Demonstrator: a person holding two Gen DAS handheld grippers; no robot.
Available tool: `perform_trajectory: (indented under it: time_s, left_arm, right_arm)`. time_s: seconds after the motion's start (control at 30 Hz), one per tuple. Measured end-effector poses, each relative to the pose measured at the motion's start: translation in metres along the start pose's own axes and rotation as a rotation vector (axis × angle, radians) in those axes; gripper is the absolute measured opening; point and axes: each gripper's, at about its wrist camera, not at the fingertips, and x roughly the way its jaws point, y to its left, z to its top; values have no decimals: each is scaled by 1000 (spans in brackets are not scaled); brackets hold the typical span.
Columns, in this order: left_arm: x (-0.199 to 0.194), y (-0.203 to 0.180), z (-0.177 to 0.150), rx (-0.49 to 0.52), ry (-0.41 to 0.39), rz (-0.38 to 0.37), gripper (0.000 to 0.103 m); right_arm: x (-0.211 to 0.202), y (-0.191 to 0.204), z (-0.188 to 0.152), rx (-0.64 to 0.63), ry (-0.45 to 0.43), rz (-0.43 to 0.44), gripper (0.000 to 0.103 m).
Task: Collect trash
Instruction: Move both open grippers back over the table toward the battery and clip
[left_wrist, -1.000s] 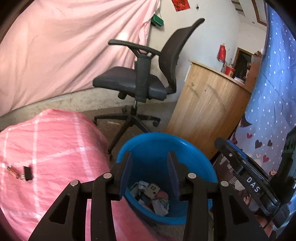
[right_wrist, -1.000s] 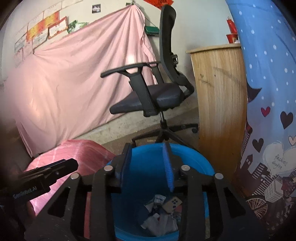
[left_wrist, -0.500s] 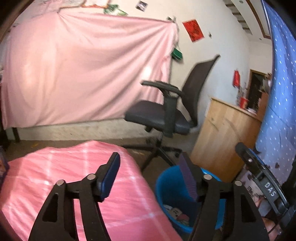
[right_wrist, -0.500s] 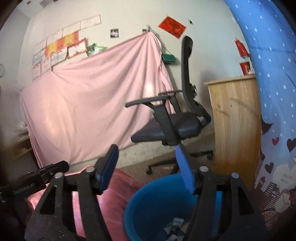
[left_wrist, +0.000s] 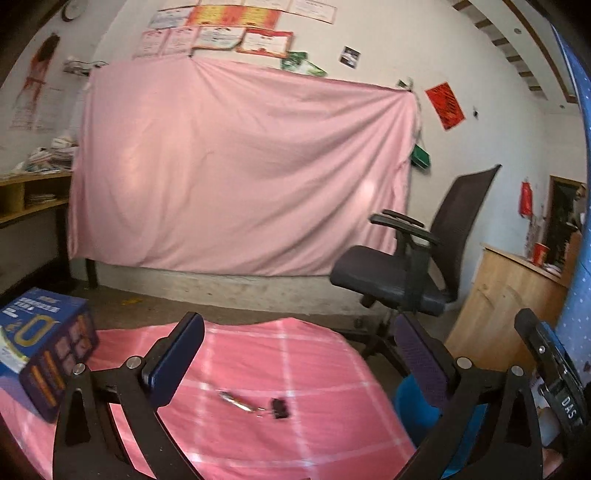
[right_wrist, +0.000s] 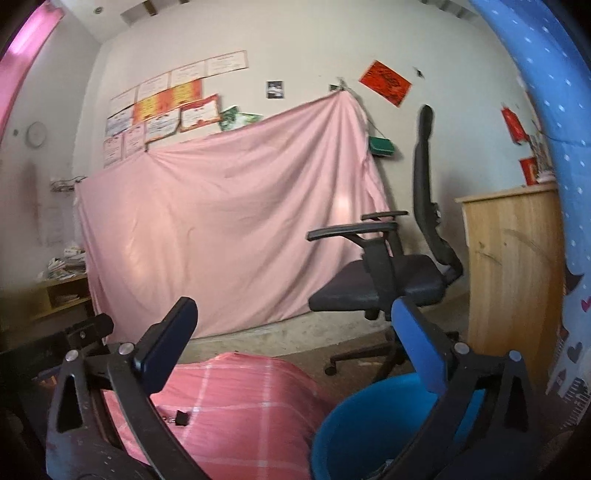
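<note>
The left tongs (left_wrist: 295, 354) are spreading wide, jaws opening, with nothing lying between them. They are hovering above a pink checked cloth (left_wrist: 303, 354) that is covering the desk. On that cloth, a small black clip (left_wrist: 279, 408) is lying just beside a thin metallic item (left_wrist: 236, 399); what the item is cannot be told. A blue printed box (left_wrist: 44, 350) is sitting on the cloth at the left edge.

The right tongs (right_wrist: 295, 343) are likewise opening, jaws spread, with nothing between them. Below the right finger, the blue bucket (right_wrist: 354, 424) is standing beside the cloth-covered desk; a scrap of its contents is showing at the bottom edge, too small to identify.

Beyond the bucket, a black office chair (right_wrist: 388, 280) is standing on the floor, near a wooden cabinet (right_wrist: 513, 266). Farther back, a pink sheet (left_wrist: 236, 173) is hanging across the wall, with certificates (left_wrist: 236, 33) pinned above it.
</note>
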Motion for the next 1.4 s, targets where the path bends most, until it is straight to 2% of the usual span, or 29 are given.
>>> perform_trajectory:
  time_s: [0.33,0.53,0.8,1.17,1.27,1.4]
  left_arm:
    - [-15,43,-4,-25,-54,95,101]
    - [-23,66,-14,-26,-74,150,101]
    - [-15,95,-34,-30,-22,211,101]
    - [1,113,-47,-47,14,245,101]
    - [10,119,-47,-56,49,248,101]
    - [24,123,-49,-52,133,230,101]
  right_arm:
    - [9,41,-8,-67,-6,80,103]
    - [22,61,-18,-99,36,123,103]
    - [47,79,-40,-141,157,156,103]
    - [79,104,-76,-234,319,168,103]
    - [92,103,-82,-219,384,179,103]
    - [110,100,-92,-188,492,205,103]
